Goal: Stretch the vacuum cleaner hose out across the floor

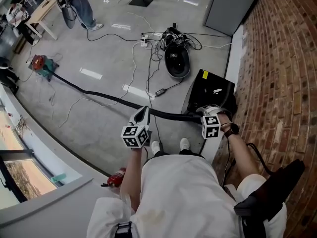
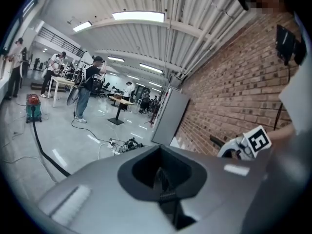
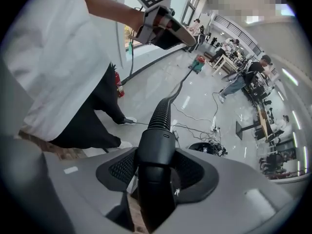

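The red and green vacuum cleaner [image 1: 39, 64] stands far off at the left. Its black hose [image 1: 104, 97] runs across the grey floor to my right gripper [image 1: 205, 113]. In the right gripper view the hose's smooth rigid end [image 3: 156, 155] lies between the jaws, which are shut on it, and the ribbed part [image 3: 161, 115] leads away toward the vacuum cleaner [image 3: 197, 64]. My left gripper [image 1: 142, 115] hovers above the hose near the person's feet, shut, with nothing in it. From the left gripper view, the vacuum cleaner [image 2: 33, 107] and hose [image 2: 43, 152] show at the left.
A brick wall [image 1: 282, 58] runs along the right, with a black case [image 1: 213, 90] at its foot. A black domed object [image 1: 177, 62], a power strip [image 1: 144, 42] and loose cables lie ahead. A red extinguisher [image 1: 116, 178] stands by the window ledge. A person [image 1: 79, 6] stands far off.
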